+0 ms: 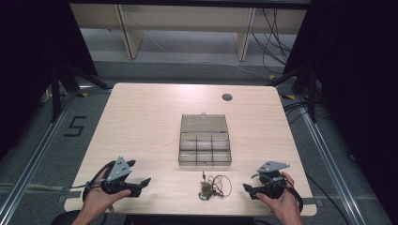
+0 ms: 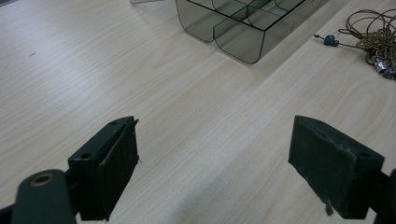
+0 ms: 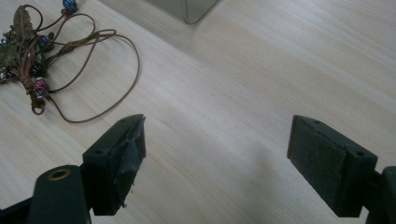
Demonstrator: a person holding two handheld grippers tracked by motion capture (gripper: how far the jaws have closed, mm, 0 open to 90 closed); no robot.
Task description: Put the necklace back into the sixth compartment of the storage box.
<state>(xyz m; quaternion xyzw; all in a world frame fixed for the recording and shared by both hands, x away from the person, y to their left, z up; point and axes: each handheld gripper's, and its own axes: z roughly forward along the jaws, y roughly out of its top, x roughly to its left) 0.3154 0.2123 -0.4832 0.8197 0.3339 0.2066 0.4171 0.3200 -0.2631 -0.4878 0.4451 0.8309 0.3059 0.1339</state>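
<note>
Necklace of brown cord and beads is lying near the table's front edge, just before the clear compartment box. You are holding your left gripper and right gripper on either side of it, both spread wide and gripping nothing.

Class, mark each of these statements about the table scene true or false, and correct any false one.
1. The compartment box has its lid open. True.
2. The corded bead necklace lies inside the box. False: it lies on the table, in front of the box.
3. The left gripper is clamped on the necklace. False: its jaws stand open over bare table.
4. The right gripper is open and holds nothing. True.
5. The necklace lies between the two grippers. True.
</note>
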